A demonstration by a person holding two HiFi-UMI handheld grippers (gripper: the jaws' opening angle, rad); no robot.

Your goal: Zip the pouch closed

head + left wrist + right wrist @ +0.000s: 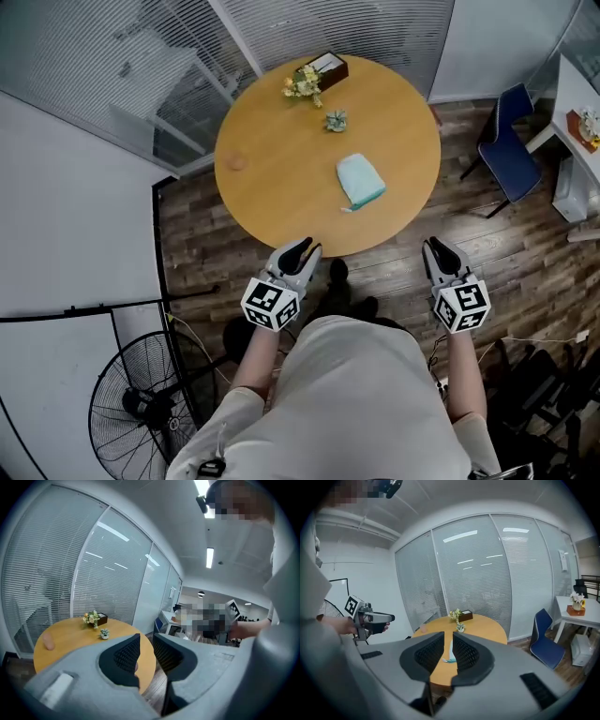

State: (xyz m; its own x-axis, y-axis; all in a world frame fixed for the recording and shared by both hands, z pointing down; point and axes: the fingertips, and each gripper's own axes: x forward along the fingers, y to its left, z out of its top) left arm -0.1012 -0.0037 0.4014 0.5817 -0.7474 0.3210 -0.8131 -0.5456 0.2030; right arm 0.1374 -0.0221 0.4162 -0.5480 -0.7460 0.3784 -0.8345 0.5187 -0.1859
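Note:
A light teal pouch (360, 181) lies flat on the right half of the round wooden table (281, 187). In the head view both grippers hang off the table's near edge, well short of the pouch. My left gripper (306, 247) is at the left and my right gripper (432, 246) at the right. The left gripper view shows my left gripper (146, 643) with a narrow gap between its jaws and nothing in it. My right gripper (448, 641) stands the same way, and a strip of the pouch (450, 654) shows far off through its gap.
A flower bunch beside a dark box (315, 75), a small potted plant (336, 120) and a small pinkish object (236, 161) sit on the table. A blue chair (511, 150) and a white side table (574, 103) stand at the right, and a floor fan (141, 403) at the lower left. Glass walls with blinds stand behind.

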